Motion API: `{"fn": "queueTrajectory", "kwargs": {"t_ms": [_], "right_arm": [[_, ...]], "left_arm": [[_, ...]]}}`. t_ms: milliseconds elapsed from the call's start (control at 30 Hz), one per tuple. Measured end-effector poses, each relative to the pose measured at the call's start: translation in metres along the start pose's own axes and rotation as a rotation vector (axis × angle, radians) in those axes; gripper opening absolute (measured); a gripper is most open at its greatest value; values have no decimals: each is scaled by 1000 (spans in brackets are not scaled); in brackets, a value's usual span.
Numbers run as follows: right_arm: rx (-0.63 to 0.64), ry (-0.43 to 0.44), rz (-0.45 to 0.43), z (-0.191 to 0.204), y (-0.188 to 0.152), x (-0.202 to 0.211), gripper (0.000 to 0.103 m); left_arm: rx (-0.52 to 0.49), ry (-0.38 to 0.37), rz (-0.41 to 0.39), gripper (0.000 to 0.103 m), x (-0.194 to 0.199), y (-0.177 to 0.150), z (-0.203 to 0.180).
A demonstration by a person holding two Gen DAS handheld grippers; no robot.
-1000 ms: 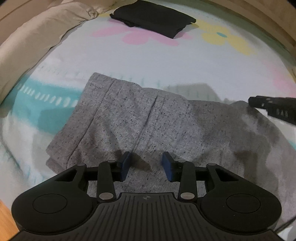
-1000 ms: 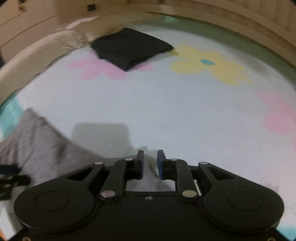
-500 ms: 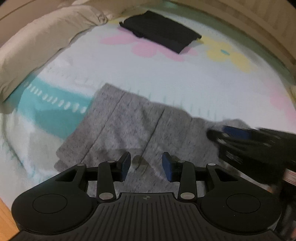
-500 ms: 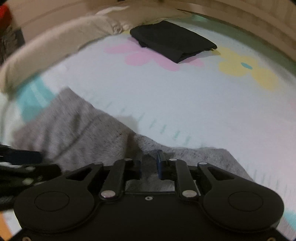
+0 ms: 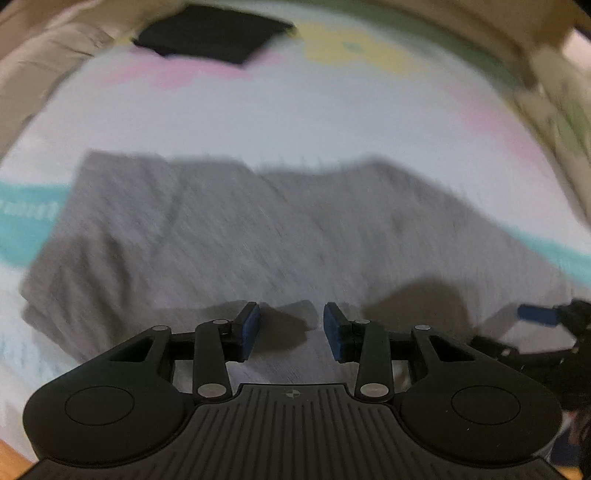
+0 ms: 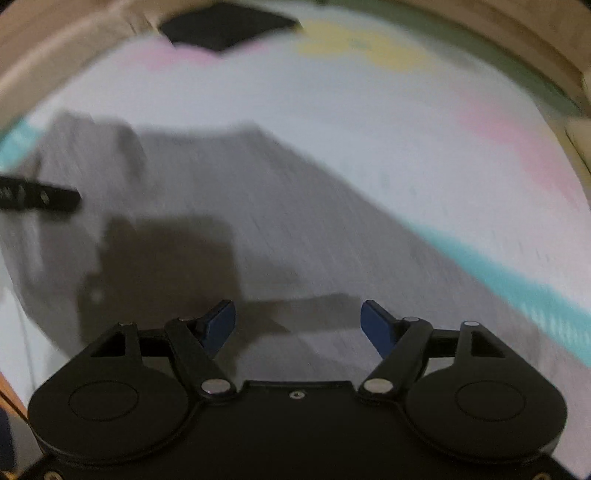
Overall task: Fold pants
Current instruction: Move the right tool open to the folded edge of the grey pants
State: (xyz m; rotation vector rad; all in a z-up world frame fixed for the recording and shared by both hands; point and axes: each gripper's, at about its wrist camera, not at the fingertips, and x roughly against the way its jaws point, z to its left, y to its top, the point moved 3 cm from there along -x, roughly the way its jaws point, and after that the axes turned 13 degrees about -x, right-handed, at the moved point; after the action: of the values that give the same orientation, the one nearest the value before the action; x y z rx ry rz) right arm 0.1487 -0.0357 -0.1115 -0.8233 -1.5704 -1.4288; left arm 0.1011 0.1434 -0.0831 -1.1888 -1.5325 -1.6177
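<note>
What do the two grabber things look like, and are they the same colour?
Yes. The left black plastic gripper has two round discs, silver rivets on thin linkage bars, a ribbed base with a small round crosshair mark, and blue pads on its jaws. The right black plastic gripper matches, with blue pads too, but its base is smooth with a small screw. No cables show.

A folded black garment lies at twelve o'clock on the flowered bedsheet, a beige pillow at ten.
</note>
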Motion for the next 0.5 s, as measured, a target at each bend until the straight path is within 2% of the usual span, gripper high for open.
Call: {"fn": "queueTrajectory", "kwargs": {"t_ms": [67, 133, 233, 300, 400, 500], "right_arm": [[-20, -24, 32, -13, -15, 0, 79], [-89, -12, 17, -26, -29, 8, 81], [-123, -23, 21, -35, -49, 15, 88], [-106, -17, 6, -38, -63, 22, 87], [-97, -1, -30, -43, -73, 31, 87], [-99, 37, -34, -51, -76, 35, 87]], "left_arm": [[-71, 7, 35, 37, -5, -9, -17], [-164, 73, 44, 38, -8, -19, -34], [-278, 162, 33, 39, -7, -28, -54], [-261, 176, 16, 38, -4, -30, -57], [-219, 147, -38, 38, 2, -26, -64], [-251, 116, -110, 39, 8, -16, -85]]}}
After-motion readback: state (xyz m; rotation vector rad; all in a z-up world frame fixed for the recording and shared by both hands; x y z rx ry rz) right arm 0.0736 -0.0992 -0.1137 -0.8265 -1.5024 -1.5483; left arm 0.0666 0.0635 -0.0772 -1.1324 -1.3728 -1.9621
